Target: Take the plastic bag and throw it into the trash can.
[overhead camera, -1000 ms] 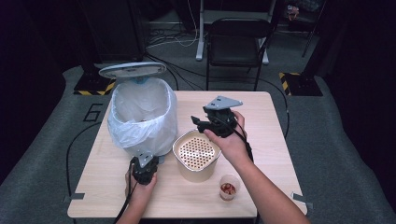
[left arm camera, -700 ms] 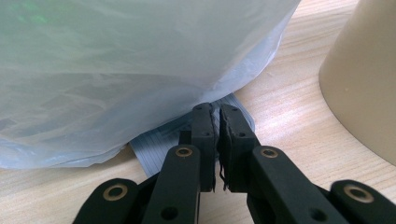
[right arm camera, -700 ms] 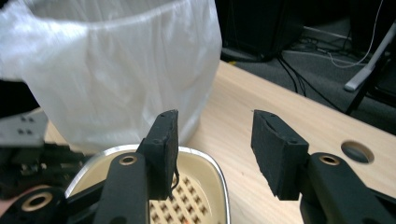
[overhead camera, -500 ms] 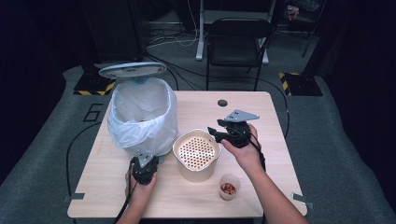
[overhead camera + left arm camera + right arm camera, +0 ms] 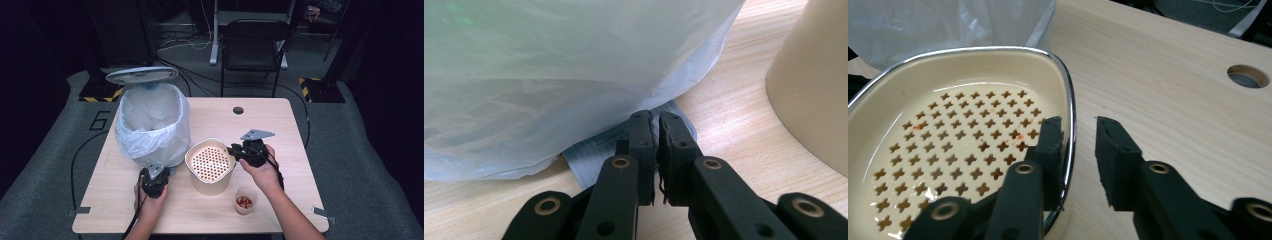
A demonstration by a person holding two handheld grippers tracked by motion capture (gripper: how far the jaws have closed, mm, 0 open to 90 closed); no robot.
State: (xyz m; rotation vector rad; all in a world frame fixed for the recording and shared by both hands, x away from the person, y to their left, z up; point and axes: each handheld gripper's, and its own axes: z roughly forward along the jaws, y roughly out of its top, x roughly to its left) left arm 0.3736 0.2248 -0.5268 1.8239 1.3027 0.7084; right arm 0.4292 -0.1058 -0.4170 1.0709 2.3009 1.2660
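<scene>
Nearest me, a small clear cup (image 5: 244,201) holds red bits. Beside it, my left gripper (image 5: 154,181) is clamped shut on the grey pedal (image 5: 596,152) under the bag-lined bin (image 5: 152,125). My right gripper (image 5: 240,152) has just been closing; its jaws straddle the cream perforated basket's (image 5: 210,165) chrome rim (image 5: 1068,130), a gap showing. A "6" (image 5: 100,120) marks the floor beyond.

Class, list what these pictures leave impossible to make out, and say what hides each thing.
High view: the bin's bottom, hidden by its white bag.
High view: the red bits in the small cup, too small to identify.
Left gripper view: most of the grey pedal, covered by the bag and the fingers.
Right gripper view: whatever lies under the perforated insert.
</scene>
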